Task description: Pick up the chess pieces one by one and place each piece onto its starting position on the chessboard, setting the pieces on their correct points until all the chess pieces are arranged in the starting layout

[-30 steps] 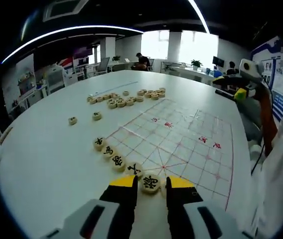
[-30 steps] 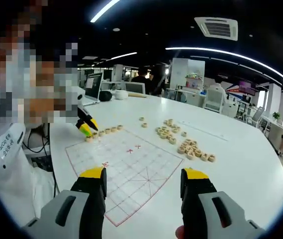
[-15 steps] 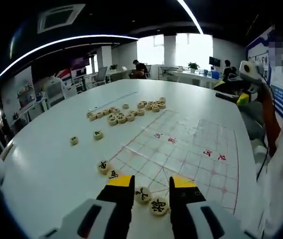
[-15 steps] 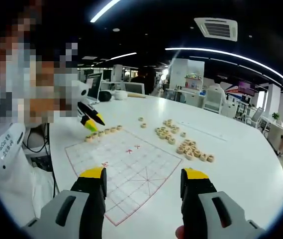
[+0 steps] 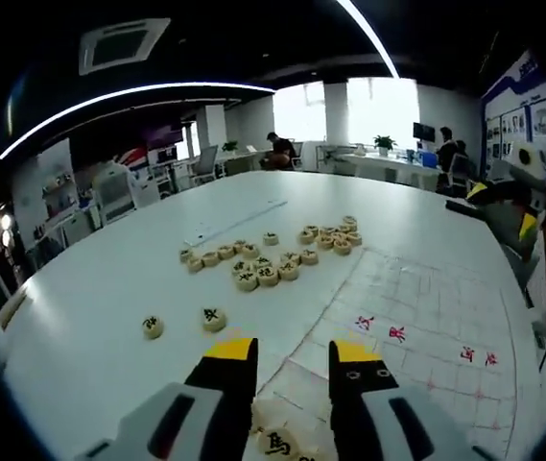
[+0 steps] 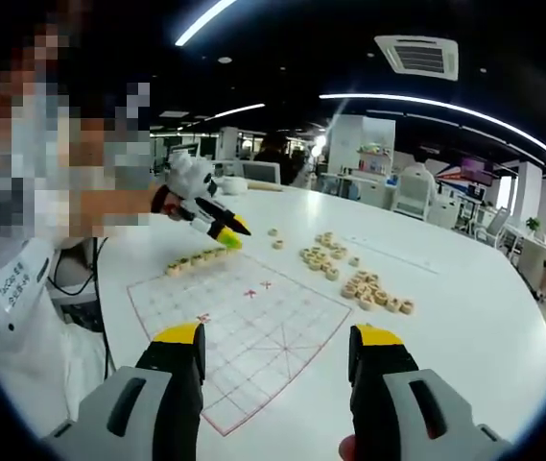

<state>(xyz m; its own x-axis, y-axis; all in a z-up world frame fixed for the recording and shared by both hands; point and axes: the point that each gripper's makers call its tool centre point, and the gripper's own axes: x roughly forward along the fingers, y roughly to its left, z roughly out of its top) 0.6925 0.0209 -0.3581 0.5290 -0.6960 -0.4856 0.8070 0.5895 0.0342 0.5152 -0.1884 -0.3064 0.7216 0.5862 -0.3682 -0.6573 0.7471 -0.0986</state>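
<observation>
Both my claws wide open, holding nothing, over the white table (image 5: 81,317).

Left gripper view: my left claw (image 5: 291,353) hovers at the chessboard (image 5: 416,317) corner, a placed piece (image 5: 278,444) low between its jaws, two stray pieces (image 5: 182,323) left of it, the loose pile (image 5: 273,257) ahead. Right gripper view: my right claw (image 6: 277,341) hangs level at the board's near edge; it shows the row of placed pieces (image 6: 194,260) along the far edge and my left claw above them, tips angled down.

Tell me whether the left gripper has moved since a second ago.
Yes. In the right gripper view the left gripper has lifted off the row of pieces along the chessboard edge, toward the loose pieces.
</observation>
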